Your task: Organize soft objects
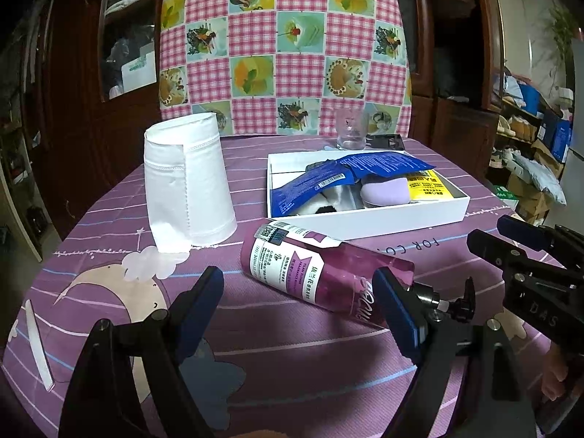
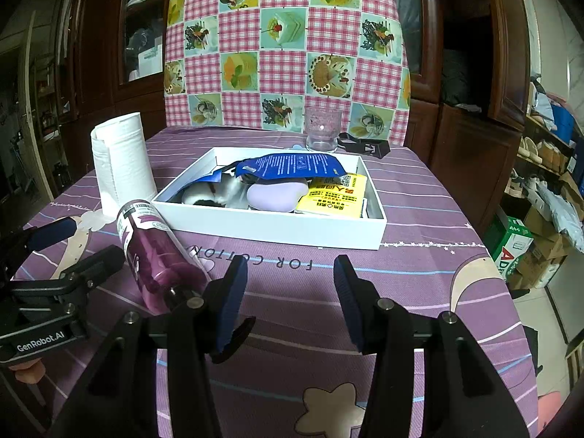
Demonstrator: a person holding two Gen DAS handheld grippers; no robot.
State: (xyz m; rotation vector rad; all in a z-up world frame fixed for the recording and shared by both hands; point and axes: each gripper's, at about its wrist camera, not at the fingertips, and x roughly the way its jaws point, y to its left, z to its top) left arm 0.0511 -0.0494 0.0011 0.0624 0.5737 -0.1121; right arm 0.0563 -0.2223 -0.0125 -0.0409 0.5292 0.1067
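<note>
Both jaws are held apart and empty: the left gripper (image 1: 299, 310) is spread wide just before the lying purple pump bottle (image 1: 321, 270), the right gripper (image 2: 290, 299) less wide, over bare purple cloth. The shallow white cardboard box (image 2: 277, 231), at centre, already holds blue foil pouches (image 2: 292, 166), a lilac soft pad (image 2: 273, 193), a yellow packet (image 2: 335, 193) and a black-and-white plush piece (image 2: 215, 193). The white paper roll (image 1: 188, 182) remains upright outside, far left. Sorting is judged mostly done.
</note>
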